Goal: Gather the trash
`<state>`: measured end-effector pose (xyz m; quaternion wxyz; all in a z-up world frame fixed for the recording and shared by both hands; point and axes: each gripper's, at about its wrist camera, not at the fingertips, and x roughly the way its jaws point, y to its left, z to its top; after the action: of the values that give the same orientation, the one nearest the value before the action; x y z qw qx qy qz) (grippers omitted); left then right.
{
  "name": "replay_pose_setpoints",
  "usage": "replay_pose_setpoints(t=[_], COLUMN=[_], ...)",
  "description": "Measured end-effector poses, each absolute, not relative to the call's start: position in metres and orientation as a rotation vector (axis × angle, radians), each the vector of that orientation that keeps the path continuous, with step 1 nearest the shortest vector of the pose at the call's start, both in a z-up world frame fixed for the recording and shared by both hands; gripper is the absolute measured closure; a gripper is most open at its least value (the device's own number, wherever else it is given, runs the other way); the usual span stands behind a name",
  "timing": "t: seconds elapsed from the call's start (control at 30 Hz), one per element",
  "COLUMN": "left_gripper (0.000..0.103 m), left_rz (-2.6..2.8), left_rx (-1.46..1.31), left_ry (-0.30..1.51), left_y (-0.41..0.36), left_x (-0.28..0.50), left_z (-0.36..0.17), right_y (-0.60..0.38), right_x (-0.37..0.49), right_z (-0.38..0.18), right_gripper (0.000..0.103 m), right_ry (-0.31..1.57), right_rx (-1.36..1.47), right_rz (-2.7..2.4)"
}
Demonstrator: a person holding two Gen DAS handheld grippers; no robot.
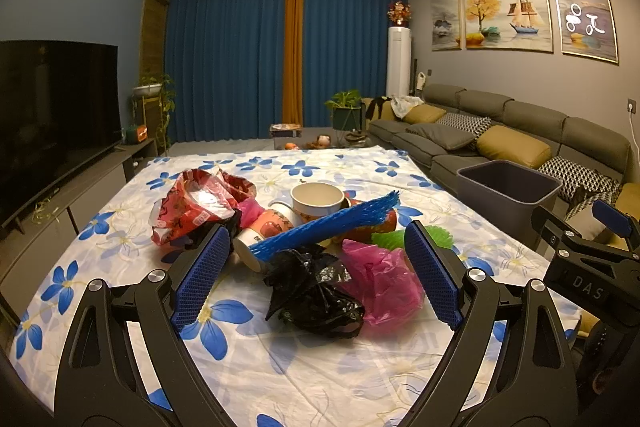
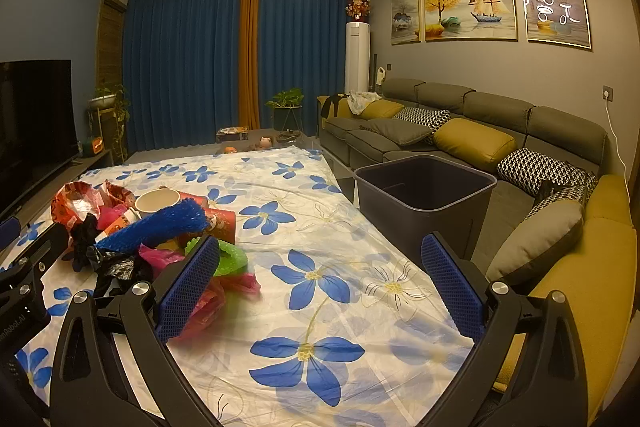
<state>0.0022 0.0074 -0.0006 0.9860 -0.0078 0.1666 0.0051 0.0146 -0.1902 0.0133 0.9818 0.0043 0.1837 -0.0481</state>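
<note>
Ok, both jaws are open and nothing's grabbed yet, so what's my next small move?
Probably ease the left gripper forward and down onto the crumpled black bag. It lies nearest, between the open jaws at the front of the pile. The right gripper hangs over bare tablecloth, and the bin stands empty beside the table.

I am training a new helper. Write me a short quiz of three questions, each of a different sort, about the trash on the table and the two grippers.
1. True or false: the bin already holds trash.
2. Which item lies nearest the left gripper? A) black bag B) cup C) red wrapper
3. Fill in: the blue foam net rests on top of the ____.

Key
1. False: the part of its inside that shows is bare.
2. A
3. trash pile. Both the left gripper and the right gripper are open and hold nothing.
</note>
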Motion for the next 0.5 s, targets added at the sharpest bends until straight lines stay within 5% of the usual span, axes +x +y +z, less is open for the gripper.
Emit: replay_pose_setpoints(t=[0.5], left_gripper=[0.015], left_rz=[0.011], left_rx=[-0.019], left_ry=[0.337], left_y=[0.0083], left_x=[0.0031], left_z=[-0.0020], right_y=[-0.1922], right_x=[0.0163], right_z=[0.0122], right_gripper=[0.005], right_ry=[0.371], right_rx=[0.005], right_rz=[-0.102])
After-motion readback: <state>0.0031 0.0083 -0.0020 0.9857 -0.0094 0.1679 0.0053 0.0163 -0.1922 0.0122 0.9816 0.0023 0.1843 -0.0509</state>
